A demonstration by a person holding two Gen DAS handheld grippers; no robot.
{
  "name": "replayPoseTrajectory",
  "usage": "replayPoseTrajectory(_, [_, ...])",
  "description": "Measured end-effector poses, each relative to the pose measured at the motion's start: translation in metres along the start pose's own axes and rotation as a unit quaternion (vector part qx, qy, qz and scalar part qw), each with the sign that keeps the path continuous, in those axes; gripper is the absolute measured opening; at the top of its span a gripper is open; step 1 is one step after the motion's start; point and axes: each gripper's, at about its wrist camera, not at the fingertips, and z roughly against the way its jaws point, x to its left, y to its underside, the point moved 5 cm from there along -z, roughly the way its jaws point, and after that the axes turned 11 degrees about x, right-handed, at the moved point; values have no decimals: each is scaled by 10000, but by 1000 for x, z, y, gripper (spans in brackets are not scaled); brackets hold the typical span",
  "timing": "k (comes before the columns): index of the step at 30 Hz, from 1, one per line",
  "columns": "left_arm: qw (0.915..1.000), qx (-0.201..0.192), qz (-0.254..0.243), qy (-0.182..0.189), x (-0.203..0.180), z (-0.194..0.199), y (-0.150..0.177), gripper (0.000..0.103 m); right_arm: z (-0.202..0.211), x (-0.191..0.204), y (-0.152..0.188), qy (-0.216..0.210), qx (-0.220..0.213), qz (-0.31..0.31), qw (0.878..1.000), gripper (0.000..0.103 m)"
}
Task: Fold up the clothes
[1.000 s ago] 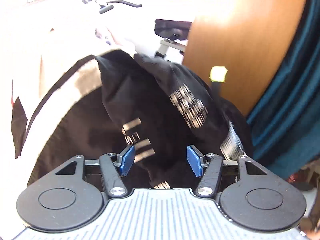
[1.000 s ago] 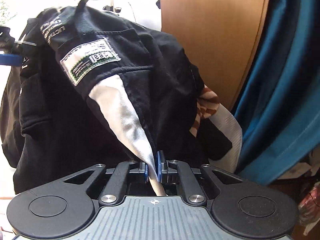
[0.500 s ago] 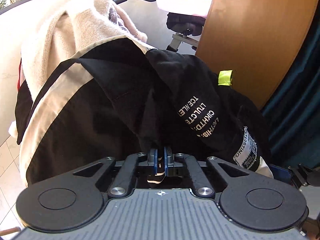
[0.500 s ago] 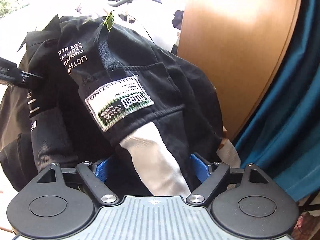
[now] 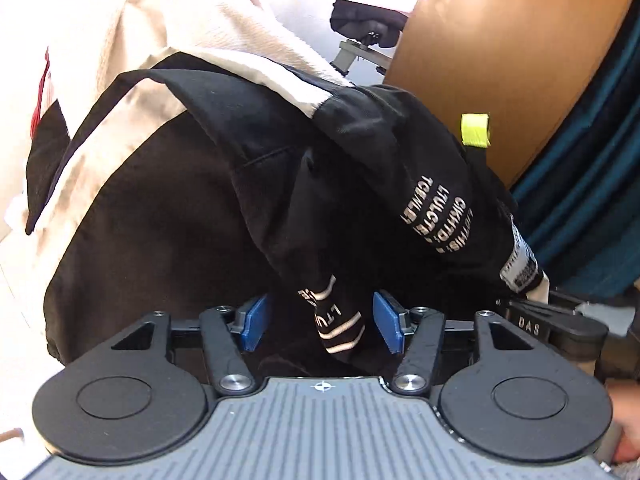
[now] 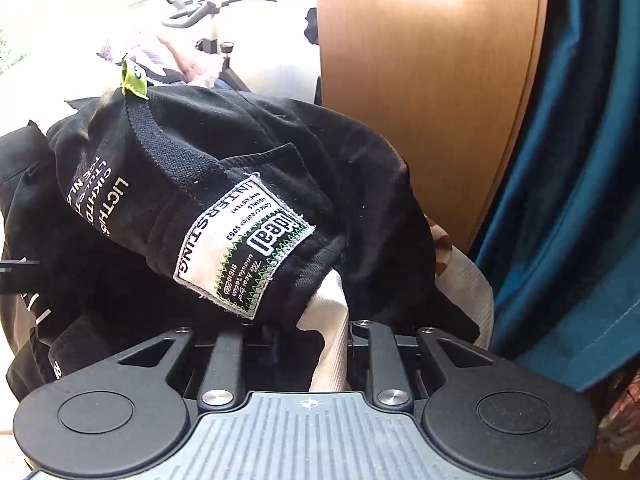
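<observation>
Black cotton garment with white lettering sits bunched and unfolded at my 12 o'clock. Left claw spread around a printed strip. Right claw: can't tell, fabric covers it.

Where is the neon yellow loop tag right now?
The neon yellow loop tag sits at the black garment's upper right in the left wrist view, beside the wooden panel.

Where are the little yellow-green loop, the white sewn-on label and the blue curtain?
Little yellow-green fabric loop [image 5: 475, 130]: left wrist view, its front face.
White sewn-on label [image 6: 244, 256]: right wrist view, its printed middle.
Blue curtain [image 6: 568, 184]: right wrist view, a fold.
</observation>
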Motion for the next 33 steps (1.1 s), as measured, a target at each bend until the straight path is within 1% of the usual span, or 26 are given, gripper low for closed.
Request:
replayPoseTrajectory(1, [9998, -38, 138, 115, 4, 2, -6, 59, 2, -1, 0, -13, -4, -20, 10000, 24])
replayPoseTrajectory(2, [9996, -89, 233, 160, 6, 3, -13, 63, 2, -1, 1, 7, 6, -11, 10000, 28])
replayPoseTrajectory(4, [9994, -132, 288, 103, 9, -1, -27, 69, 2, 1, 3, 76, 25, 17, 10000, 33])
replayPoseTrajectory(6, [9996, -134, 228, -16, 10, -11, -38, 69, -1, 3, 5, 186, 54, 33, 9998, 40])
replayPoseTrajectory(8, [9995, -121, 275, 14, 11, -20, -45, 69, -6, 3, 5, 343, 154, -35, 9993, 65])
replayPoseTrajectory(9, [9994, -113, 314, 49, 12, -24, -47, 68, -10, 2, 5, 389, 172, -86, 9991, 66])
replayPoseTrajectory(10, [9993, -105, 352, 83, 12, -29, -50, 55, -14, 0, 4, 433, 190, -135, 9988, 66])
replayPoseTrajectory(11, [9992, -69, 363, 176, 13, -30, -50, 24, -21, -2, 0, 453, 200, -152, 9987, 67])
replayPoseTrajectory(12, [9992, -32, 317, 229, 11, -31, -49, 10, -27, -2, -5, 481, 209, -154, 9985, 67])
replayPoseTrajectory(13, [9996, -87, 178, 192, 7, -27, -47, 8, -30, 0, -8, 495, 223, -128, 9984, 67])
replayPoseTrajectory(14, [9997, -198, -9, 131, 3, -20, -44, 6, -32, 2, -11, 490, 222, -78, 9985, 61])
replayPoseTrajectory(15, [9993, -309, -195, 70, -2, -13, -40, 6, -31, 4, -14, 475, 183, -2, 9987, 53])
replayPoseTrajectory(16, [9984, -417, -366, 69, -8, -3, -36, 5, -28, 6, -17, 468, 119, 73, 9988, 33])
replayPoseTrajectory(17, [9971, -540, -503, 164, -14, 9, -32, 5, -23, 8, -20, 466, 38, 112, 9988, 18])
replayPoseTrajectory(18, [9953, -673, -625, 296, -19, 23, -28, 5, -15, 8, -22, 482, -92, 62, 9988, 16])
replayPoseTrajectory(20, [9909, -922, -835, 506, -27, 47, -19, 5, 1, 6, -23, 303, -380, -96, 9988, 14])
replayPoseTrajectory(21, [9902, -978, -858, 505, -28, 52, -18, 5, 8, 4, -24, 212, -501, -152, 9984, 14])
replayPoseTrajectory(22, [9907, -955, -848, 470, -27, 51, -17, 6, 11, 3, -24, 189, -511, -145, 9984, 15])
replayPoseTrajectory(26, [9957, -657, -625, 208, -12, 31, -6, 9, -8, 2, -24, 112, -169, -12, 9998, 17])
replayPoseTrajectory(31, [9986, -474, -196, 101, 5, 7, 7, 10, -33, 13, -18, 120, 23, 229, 9997, 21])
replayPoseTrajectory(33, [9992, -401, -25, 58, 12, -3, 12, 15, -40, 16, -15, 151, 62, 360, 9992, 22])
